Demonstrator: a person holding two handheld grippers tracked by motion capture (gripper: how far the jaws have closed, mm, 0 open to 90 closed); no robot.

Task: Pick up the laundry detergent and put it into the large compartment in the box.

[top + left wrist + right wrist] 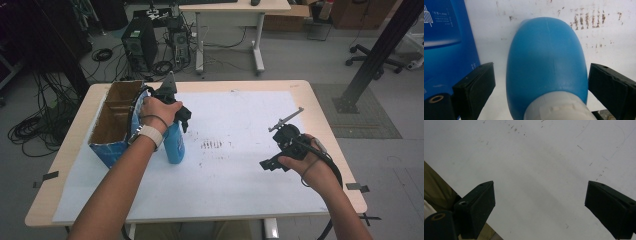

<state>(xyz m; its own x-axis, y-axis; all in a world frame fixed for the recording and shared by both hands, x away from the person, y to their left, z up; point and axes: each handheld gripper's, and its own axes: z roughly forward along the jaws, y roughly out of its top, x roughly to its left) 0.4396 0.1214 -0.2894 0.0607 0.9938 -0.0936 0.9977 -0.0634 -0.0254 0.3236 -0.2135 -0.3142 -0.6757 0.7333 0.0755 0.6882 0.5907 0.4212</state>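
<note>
The right gripper [272, 162], nearest the person at the right of the wooden counter [320, 120], hangs over the white paper sheet [240, 165] with its jaws spread wide and nothing between them. Its own view looks down on bare, lightly scuffed sheet [544, 170]. Judgement: it is parked clear so as not to obstruct the work at the left, and it is free to assist if called on.

Further in, the left gripper [182, 117] is held above the blue plastic bottle with a white cap [174, 142], which stands upright on the sheet just beside the blue-sided open cardboard box [112, 125]. In the left gripper view the bottle [546, 62] sits between the two jaws, cap end nearest the camera. A gap shows at each side, wider at the left jaw and slight at the right, so the jaws are open around the body and not clamped. Judgement: the straddle from above, centred on the shoulder below the cap, suits either a grasp about to close or a release; which one cannot be told.

The box wall [446, 50] lies close at the left jaw's outer side. Judgement: clearance there is tight, and any sideways drift risks a knock against the box.

Beyond the bottle, a patch of brown smudges [211, 144] marks the sheet.
</note>
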